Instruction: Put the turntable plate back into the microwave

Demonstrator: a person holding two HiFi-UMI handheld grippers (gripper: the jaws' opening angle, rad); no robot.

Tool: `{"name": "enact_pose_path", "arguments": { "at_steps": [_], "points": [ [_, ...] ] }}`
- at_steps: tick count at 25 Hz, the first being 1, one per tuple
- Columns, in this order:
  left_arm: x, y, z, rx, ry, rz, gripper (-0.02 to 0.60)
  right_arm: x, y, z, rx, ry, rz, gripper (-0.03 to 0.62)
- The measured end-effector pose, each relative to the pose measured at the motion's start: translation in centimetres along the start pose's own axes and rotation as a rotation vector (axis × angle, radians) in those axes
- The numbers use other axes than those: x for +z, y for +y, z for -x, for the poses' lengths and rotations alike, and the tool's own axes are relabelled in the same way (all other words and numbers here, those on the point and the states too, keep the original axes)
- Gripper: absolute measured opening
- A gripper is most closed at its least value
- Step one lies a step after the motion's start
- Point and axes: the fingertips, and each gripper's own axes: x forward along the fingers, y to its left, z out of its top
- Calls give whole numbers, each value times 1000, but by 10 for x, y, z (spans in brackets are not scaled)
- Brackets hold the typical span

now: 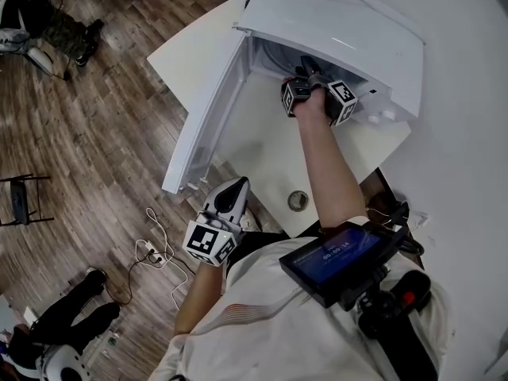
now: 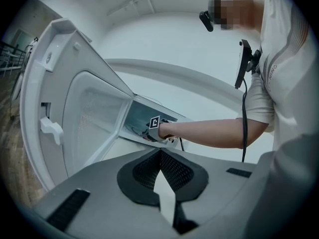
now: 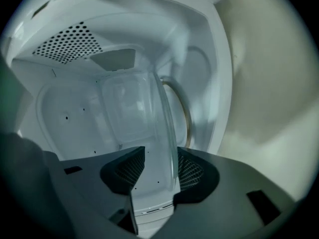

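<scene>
Right claw (image 3: 155, 169) inside microwave (image 1: 341, 22), jaws apart, turntable plate (image 3: 144, 113) standing on edge between them. Left claw (image 2: 160, 153) closed, empty, outside by the door (image 1: 208, 125).

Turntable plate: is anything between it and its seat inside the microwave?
Nothing visible. The turntable plate is already inside the microwave cavity, between the open jaws of the right tool, close beside the ring it seems meant to sit on. The door stands wide open.
</scene>
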Motion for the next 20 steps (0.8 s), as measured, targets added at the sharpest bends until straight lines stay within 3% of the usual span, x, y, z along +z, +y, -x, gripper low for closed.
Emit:
{"name": "enact_pose_path", "arguments": {
  "at_steps": [4,20],
  "points": [
    [-1,2,3,3,0,15,9,-11,-4,0,-24,93,-15,199],
    [-10,-6,1,-18,16,27,9,-36,-23,5,-83,324,-8,209]
  ]
}}
